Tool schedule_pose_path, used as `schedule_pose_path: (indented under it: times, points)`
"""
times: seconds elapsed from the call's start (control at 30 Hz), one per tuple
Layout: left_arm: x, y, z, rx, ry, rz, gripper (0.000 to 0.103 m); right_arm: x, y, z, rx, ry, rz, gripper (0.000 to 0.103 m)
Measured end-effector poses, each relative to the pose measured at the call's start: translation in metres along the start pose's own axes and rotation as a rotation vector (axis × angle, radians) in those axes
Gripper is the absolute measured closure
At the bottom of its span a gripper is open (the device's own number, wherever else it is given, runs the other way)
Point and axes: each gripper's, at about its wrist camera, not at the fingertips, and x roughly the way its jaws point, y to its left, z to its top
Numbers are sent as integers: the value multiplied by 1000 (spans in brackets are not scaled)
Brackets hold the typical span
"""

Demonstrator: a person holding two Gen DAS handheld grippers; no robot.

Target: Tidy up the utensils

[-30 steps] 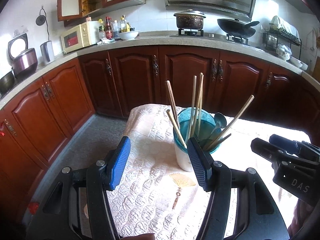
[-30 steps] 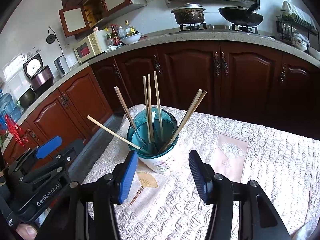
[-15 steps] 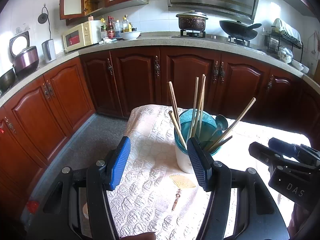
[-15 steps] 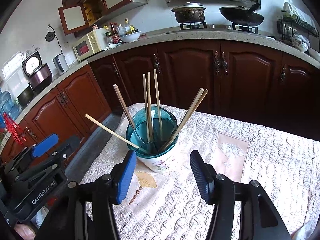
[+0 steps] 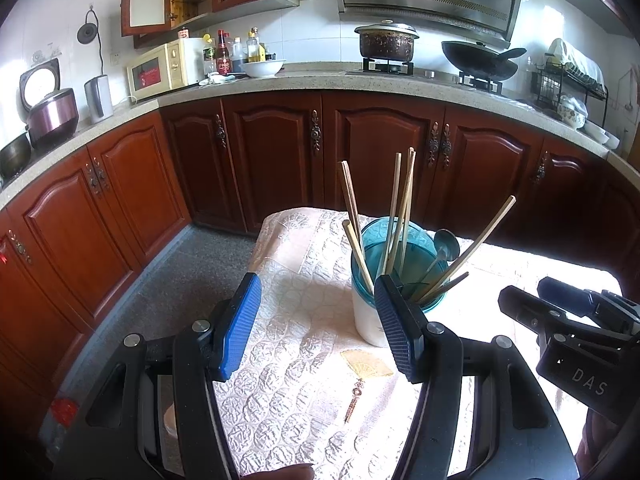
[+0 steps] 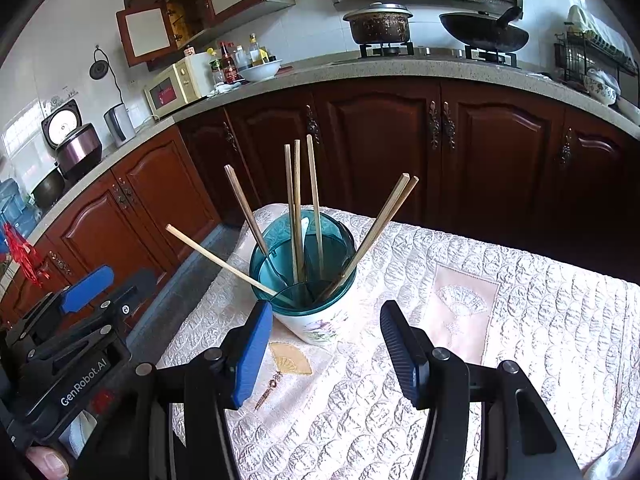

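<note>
A white utensil holder with a teal rim (image 5: pixel 370 320) (image 6: pixel 320 320) stands upright on the quilted table cover. Several wooden chopsticks (image 5: pixel 396 208) (image 6: pixel 298 208) lean out of it, and a spoon (image 5: pixel 444 244) rests inside; the spoon's pale bowl shows in the right wrist view (image 6: pixel 305 226). My left gripper (image 5: pixel 318 316) is open and empty, just in front and left of the holder. My right gripper (image 6: pixel 326 346) is open and empty, just in front of the holder. Each gripper shows in the other's view: the right one (image 5: pixel 568 328) and the left one (image 6: pixel 72 320).
The quilted cream table cover (image 5: pixel 288 384) (image 6: pixel 520 340) has a fan-shaped embroidered patch near the holder. Dark wood cabinets (image 5: pixel 280 152) run behind under a stone counter carrying a microwave, bottles, pot and wok. The floor (image 5: pixel 180 280) lies left of the table.
Both grippers have drifted very slightly; the holder and chopsticks have not moved. Both stay open and empty.
</note>
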Motion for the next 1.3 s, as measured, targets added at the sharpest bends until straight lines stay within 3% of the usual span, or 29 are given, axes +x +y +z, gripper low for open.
schedule_pose_path:
  times: [1.3]
  points:
    - [12,3,-1,-6,27,-16,44,14,8,1,-18,28,-2,49]
